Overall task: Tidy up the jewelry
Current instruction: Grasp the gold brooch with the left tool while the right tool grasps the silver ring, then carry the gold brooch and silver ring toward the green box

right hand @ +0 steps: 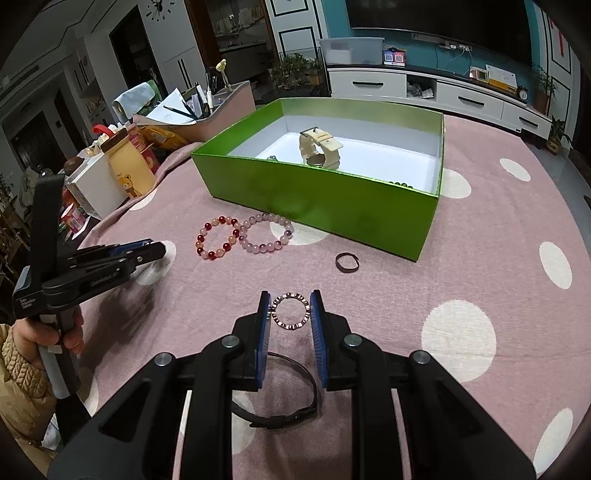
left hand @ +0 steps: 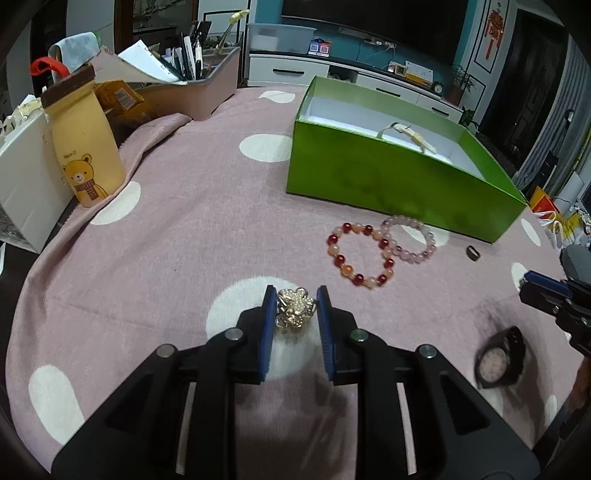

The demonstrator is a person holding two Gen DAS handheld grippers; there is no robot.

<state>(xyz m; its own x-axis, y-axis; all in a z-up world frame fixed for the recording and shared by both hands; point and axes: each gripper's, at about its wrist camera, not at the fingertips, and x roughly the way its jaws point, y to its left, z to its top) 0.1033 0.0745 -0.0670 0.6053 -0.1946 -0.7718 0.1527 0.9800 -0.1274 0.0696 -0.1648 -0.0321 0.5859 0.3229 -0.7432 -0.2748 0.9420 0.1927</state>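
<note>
Teal wall [right hand: 424, 48]; dark television screen [right hand: 436, 18]; white low cabinet with drawers [right hand: 424, 86]; wall clock [right hand: 159, 8]; potted plants [right hand: 543, 88]; dark doorway [left hand: 524, 92].

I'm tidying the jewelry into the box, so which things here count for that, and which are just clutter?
For the job:
green box
gold brooch
sparkly ring
red bead bracelet
pink bead bracelet
black watch
small dark ring

Just lying about:
bear bottle
desk organizer
</note>
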